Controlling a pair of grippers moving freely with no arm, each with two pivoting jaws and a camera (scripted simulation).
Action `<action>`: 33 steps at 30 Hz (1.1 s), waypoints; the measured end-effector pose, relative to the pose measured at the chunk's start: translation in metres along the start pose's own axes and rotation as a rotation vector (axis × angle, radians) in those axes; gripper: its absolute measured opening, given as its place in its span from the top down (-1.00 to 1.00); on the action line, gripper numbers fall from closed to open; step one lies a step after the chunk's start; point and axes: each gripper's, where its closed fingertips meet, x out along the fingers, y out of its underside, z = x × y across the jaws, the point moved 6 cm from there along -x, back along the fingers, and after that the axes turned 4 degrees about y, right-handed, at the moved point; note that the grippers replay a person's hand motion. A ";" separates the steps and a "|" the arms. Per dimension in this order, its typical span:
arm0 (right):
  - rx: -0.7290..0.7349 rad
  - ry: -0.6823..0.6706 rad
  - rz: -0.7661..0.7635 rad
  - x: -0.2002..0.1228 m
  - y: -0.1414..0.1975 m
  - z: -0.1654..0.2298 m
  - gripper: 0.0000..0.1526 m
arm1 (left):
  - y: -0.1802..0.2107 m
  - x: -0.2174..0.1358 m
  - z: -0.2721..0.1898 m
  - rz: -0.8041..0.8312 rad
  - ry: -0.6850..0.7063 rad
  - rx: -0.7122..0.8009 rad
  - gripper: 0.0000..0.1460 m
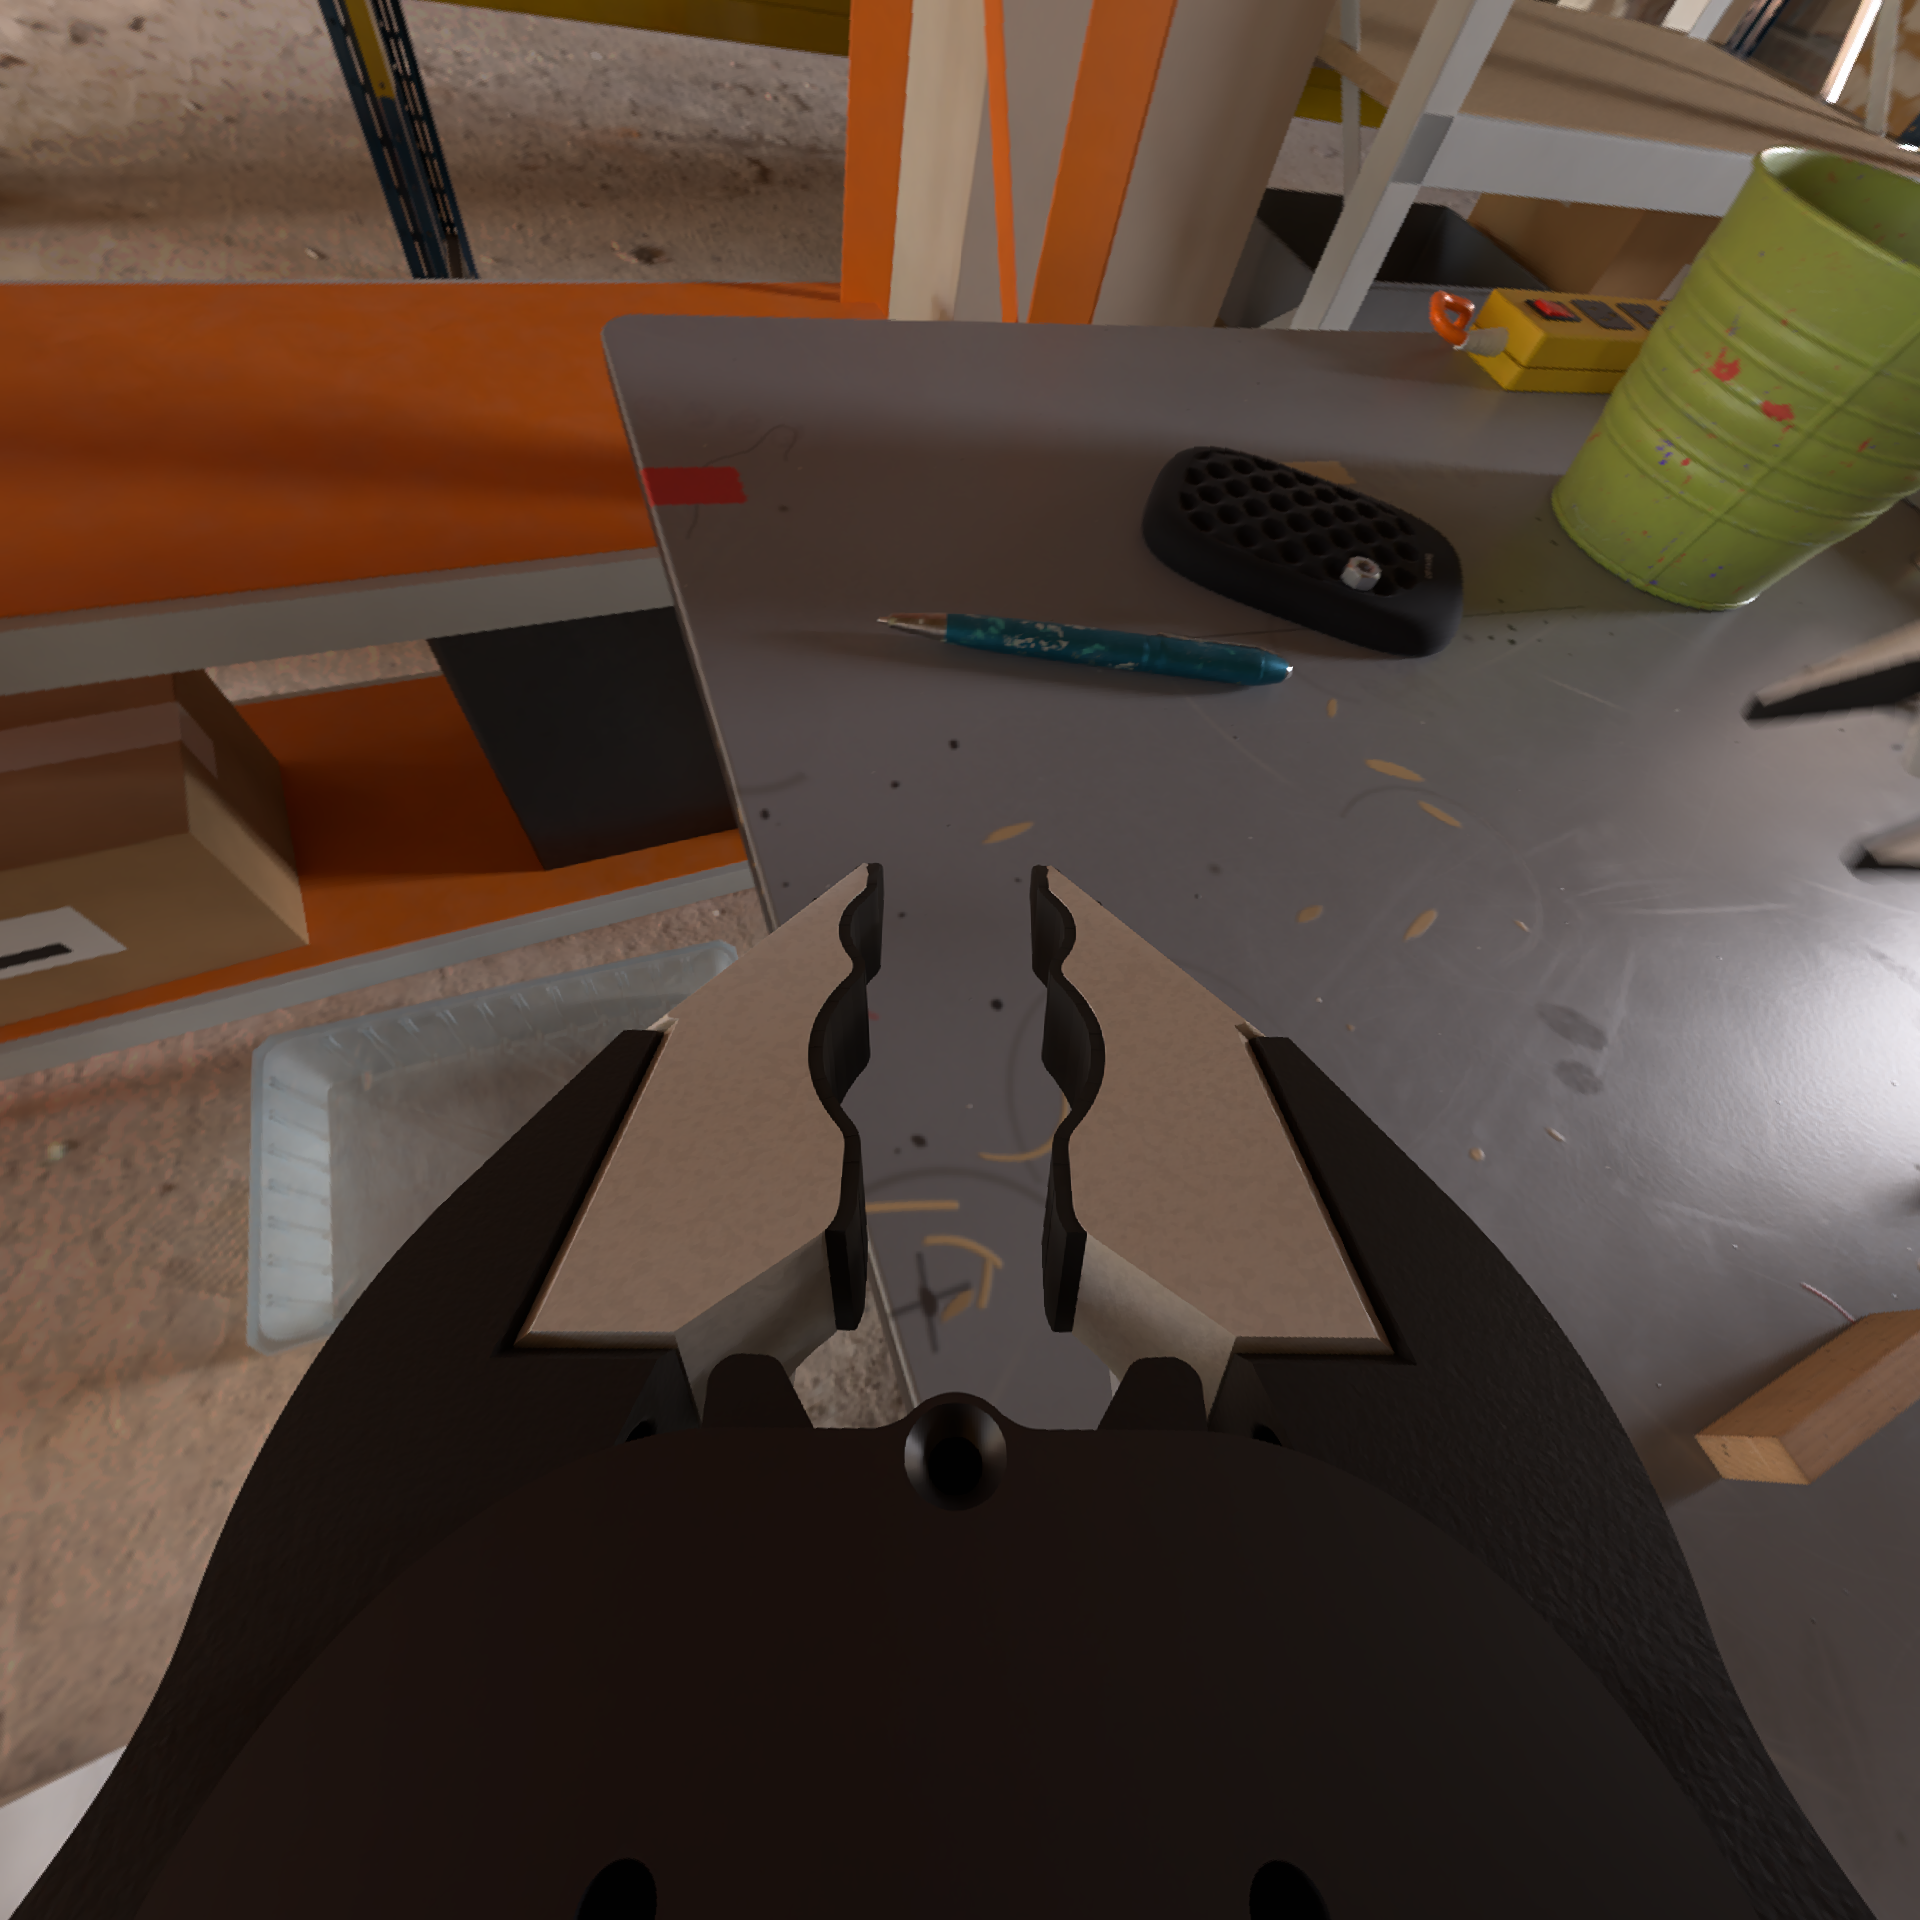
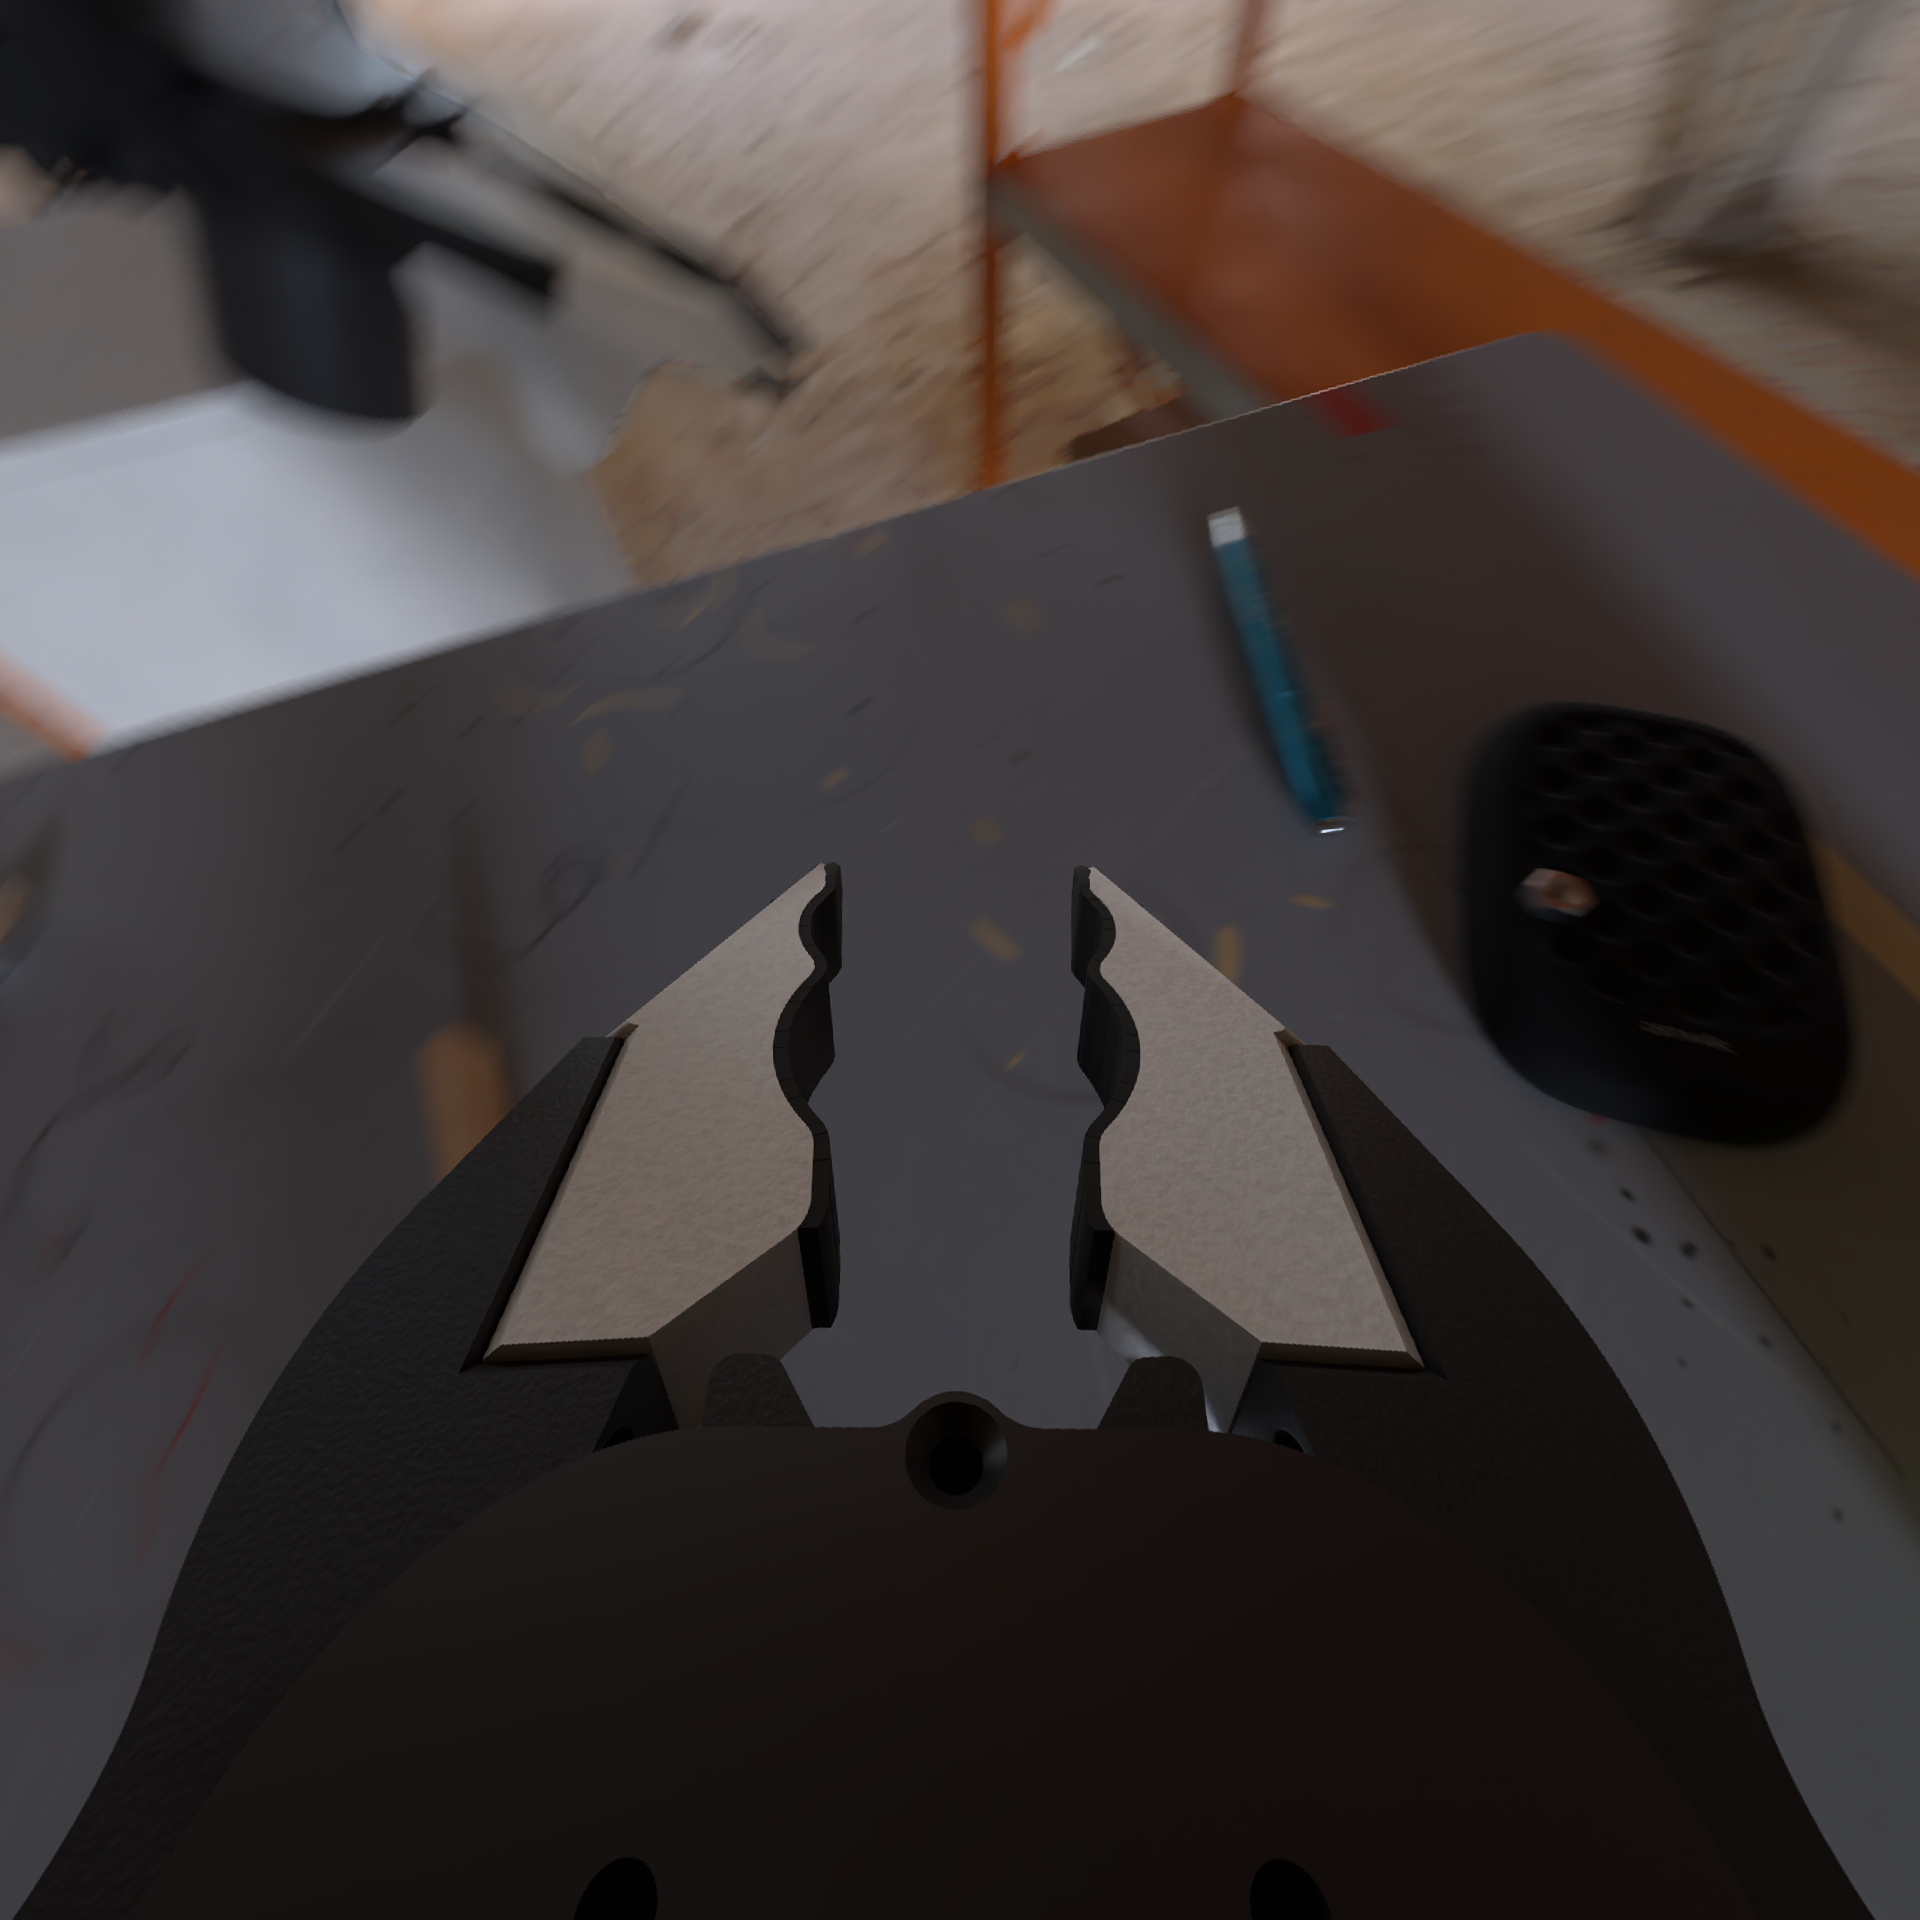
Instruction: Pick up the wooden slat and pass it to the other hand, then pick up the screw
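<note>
The wooden slat (image 1: pixel 1808 1403) lies on the grey table (image 1: pixel 1351 935), low and to the right of my left gripper (image 1: pixel 956 883), with only one end in view. My left gripper is open, empty and above the table's left edge. A small metal screw (image 1: pixel 1358 571) sits in a black honeycomb tray (image 1: pixel 1299 551) farther ahead. The right wrist view is blurred. My right gripper (image 2: pixel 956 883) is open and empty above the table (image 2: pixel 727 779). The slat (image 2: pixel 457 1081) shows dimly left of its left finger. The screw (image 2: pixel 1548 894) sits in the tray (image 2: pixel 1652 935) at right.
A teal pen (image 1: pixel 1091 644) lies in front of the tray and also shows in the right wrist view (image 2: pixel 1278 675). A green bucket (image 1: pixel 1766 395) and a yellow power strip (image 1: pixel 1548 343) stand at the far right. Orange shelves (image 1: pixel 312 436) and a clear bin (image 1: pixel 416 1122) are left of the table.
</note>
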 end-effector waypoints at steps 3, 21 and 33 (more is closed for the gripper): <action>-0.110 -0.325 0.155 -0.033 0.010 0.037 0.39 | -0.002 0.001 -0.008 -0.011 0.018 0.030 0.62; -0.239 -0.250 0.456 -0.064 0.059 0.084 0.54 | -0.017 -0.011 -0.023 -0.072 0.017 0.120 0.37; -0.348 -0.338 0.544 0.011 0.060 0.114 0.87 | -0.023 -0.019 -0.026 -0.106 0.046 0.117 0.38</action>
